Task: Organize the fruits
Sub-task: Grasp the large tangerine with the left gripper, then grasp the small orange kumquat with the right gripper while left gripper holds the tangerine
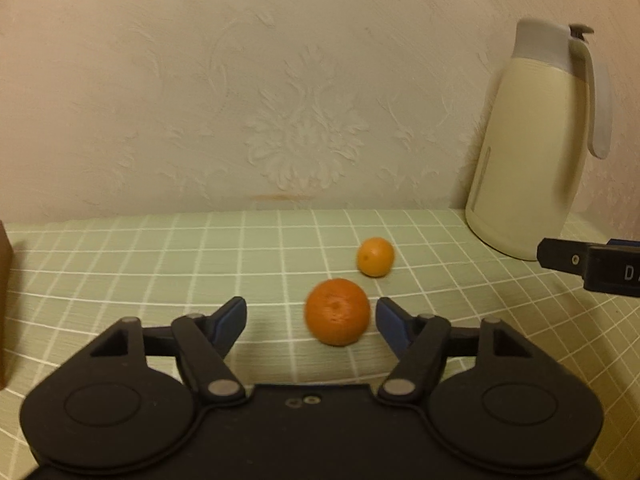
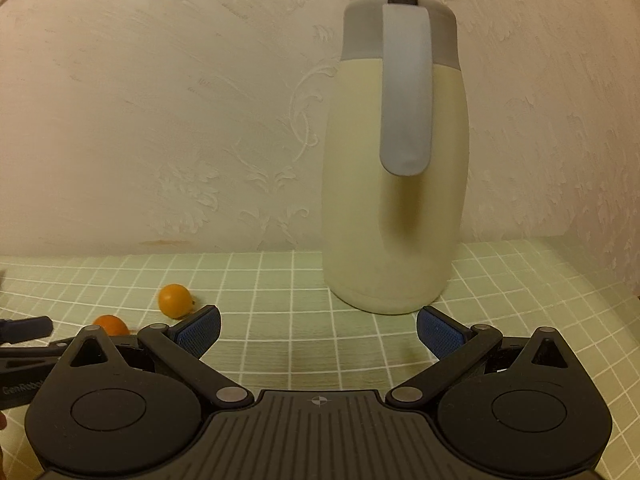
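Observation:
A large orange (image 1: pixel 337 312) lies on the green checked tablecloth (image 1: pixel 120 272). It sits between the fingers of my left gripper (image 1: pixel 311 308), close to the right finger with a wide gap on the left; the pads do not touch it. A smaller, yellower orange fruit (image 1: pixel 375 257) rests just beyond it. In the right wrist view both fruits show at the left: the small one (image 2: pixel 175 300) and the large one (image 2: pixel 110 325), partly hidden by my gripper's frame. My right gripper (image 2: pixel 318 317) stands open and empty, facing the jug.
A tall cream jug (image 2: pixel 396 200) with a grey lid and handle stands by the wall; it is at the right (image 1: pixel 528 160) in the left wrist view. A brown object (image 1: pixel 5 300) pokes in at the left edge. A patterned wall closes off the table behind.

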A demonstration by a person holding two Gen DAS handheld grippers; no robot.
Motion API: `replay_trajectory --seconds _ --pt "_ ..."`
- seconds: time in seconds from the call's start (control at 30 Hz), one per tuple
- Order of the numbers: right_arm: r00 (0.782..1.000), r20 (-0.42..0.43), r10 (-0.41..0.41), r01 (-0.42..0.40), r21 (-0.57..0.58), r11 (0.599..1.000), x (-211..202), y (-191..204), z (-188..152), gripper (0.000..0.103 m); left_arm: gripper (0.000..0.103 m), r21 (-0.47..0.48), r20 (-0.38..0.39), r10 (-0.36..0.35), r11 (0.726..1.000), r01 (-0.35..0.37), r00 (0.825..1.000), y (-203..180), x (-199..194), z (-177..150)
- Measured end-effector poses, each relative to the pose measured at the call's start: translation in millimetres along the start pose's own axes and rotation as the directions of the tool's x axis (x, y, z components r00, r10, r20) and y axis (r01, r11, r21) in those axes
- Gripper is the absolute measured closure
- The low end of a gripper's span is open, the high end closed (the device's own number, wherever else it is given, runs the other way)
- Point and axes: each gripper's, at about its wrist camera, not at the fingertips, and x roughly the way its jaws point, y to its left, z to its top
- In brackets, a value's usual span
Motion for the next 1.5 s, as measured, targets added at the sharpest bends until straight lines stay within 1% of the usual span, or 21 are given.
replay_trajectory --seconds 0.07,0.27,0.33,0.4,0.57,0.7,0.83,0.93,1.13,1.3,1.33,1.37,1.43,1.5 --pt "1.000 0.000 -0.006 0.006 0.004 1.000 2 -3 0 0.000 0.048 -0.002 -0.011 -0.004 1.000 0.004 1.000 -3 6 0" --pt "1.000 -0.012 -0.013 0.013 0.010 1.000 8 -10 -2 0.000 0.051 -0.005 -0.043 -0.009 1.000 0.009 0.999 -6 23 1" --pt "1.000 -0.019 -0.017 0.017 0.011 1.000 9 -12 -4 0.000 0.057 -0.007 -0.058 -0.017 1.000 0.017 0.998 -7 28 1" --pt "1.000 -0.024 -0.020 0.021 0.014 1.000 10 -15 -5 0.000 0.071 -0.008 -0.072 -0.031 0.999 0.031 0.997 -7 32 0" --pt "0.999 -0.028 -0.021 0.021 0.017 1.000 12 -16 -6 0.000 0.072 -0.023 -0.070 -0.034 0.999 0.032 0.997 -3 33 1" --pt "0.999 -0.038 -0.005 0.006 0.018 1.000 16 -10 -6 0.000 0.072 -0.031 -0.060 -0.031 0.999 0.029 0.998 4 26 4" --pt "0.998 -0.053 0.039 -0.037 0.029 0.999 24 1 -5 0.000 0.072 -0.039 -0.047 -0.012 0.999 0.010 0.999 19 17 7" --pt "0.996 -0.063 0.067 -0.066 0.019 0.998 31 15 -4 0.000 0.072 -0.041 -0.041 0.010 0.999 -0.012 0.999 33 9 8" --pt "0.993 -0.055 0.104 -0.106 -0.018 0.994 44 47 1 0.000 0.072 -0.059 -0.037 0.056 0.997 -0.058 0.998 65 -4 10" --pt "0.990 -0.057 0.130 -0.134 -0.069 0.989 53 73 2 0.000 0.072 -0.057 -0.023 0.072 0.996 -0.073 0.997 80 -14 12" --pt "0.989 -0.059 0.136 -0.140 -0.073 0.987 54 77 2 0.008 0.072 -0.058 -0.022 0.072 0.996 -0.073 0.997 83 -15 12" --pt "0.988 -0.066 0.143 -0.147 -0.074 0.986 56 80 3 0.018 0.072 -0.058 -0.021 0.073 0.996 -0.074 0.997 85 -17 12" --pt "0.985 -0.087 0.151 -0.157 -0.072 0.985 63 85 3 0.023 0.072 -0.060 -0.019 0.071 0.996 -0.072 0.997 87 -18 13" --pt "0.984 -0.096 0.153 -0.160 -0.074 0.984 68 90 3 0.024 0.072 -0.060 -0.016 0.068 0.996 -0.069 0.998 91 -22 12"
